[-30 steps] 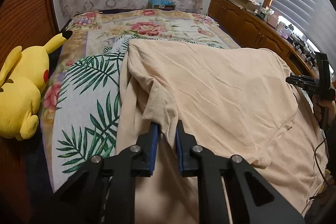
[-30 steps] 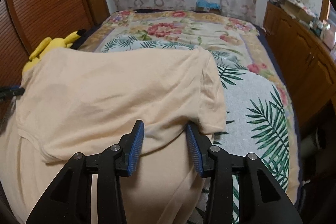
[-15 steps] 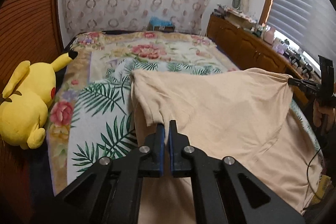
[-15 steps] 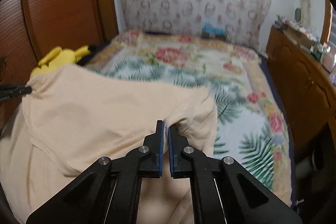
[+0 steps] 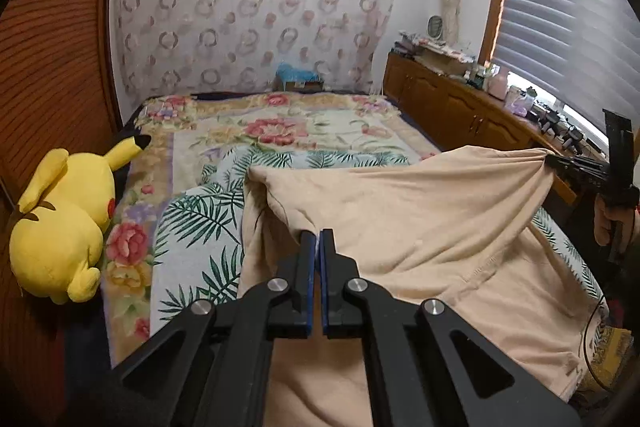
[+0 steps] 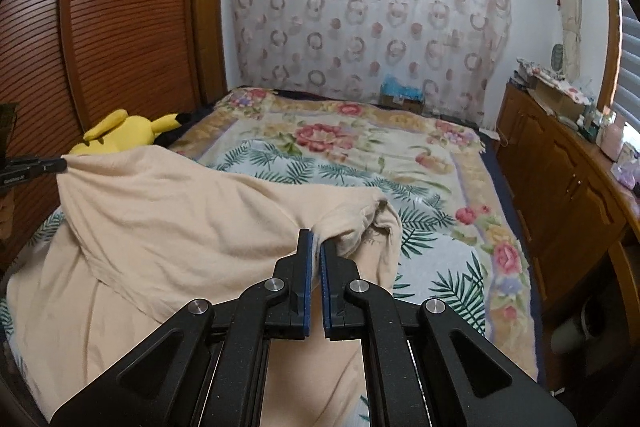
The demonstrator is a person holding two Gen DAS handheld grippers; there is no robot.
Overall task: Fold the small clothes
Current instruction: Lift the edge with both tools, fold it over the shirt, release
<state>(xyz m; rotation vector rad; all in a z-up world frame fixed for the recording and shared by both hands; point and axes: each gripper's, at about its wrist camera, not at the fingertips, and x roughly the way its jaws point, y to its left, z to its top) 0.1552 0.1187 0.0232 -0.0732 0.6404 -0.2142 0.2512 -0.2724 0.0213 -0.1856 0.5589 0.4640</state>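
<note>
Both the left gripper [image 5: 319, 233] and right gripper [image 6: 316, 233] had fingers pinched tight on the peach cotton T-shirt [image 5: 400, 211], lifted over the floral bed [image 6: 360, 147]; thin pinches risked slipping, dropping the fold.

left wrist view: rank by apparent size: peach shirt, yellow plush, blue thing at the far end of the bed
1. peach shirt, largest by far, though nearest the camera.
2. yellow plush.
3. blue thing, smallest; it sits farthest away, so its true size is unsure.
</note>
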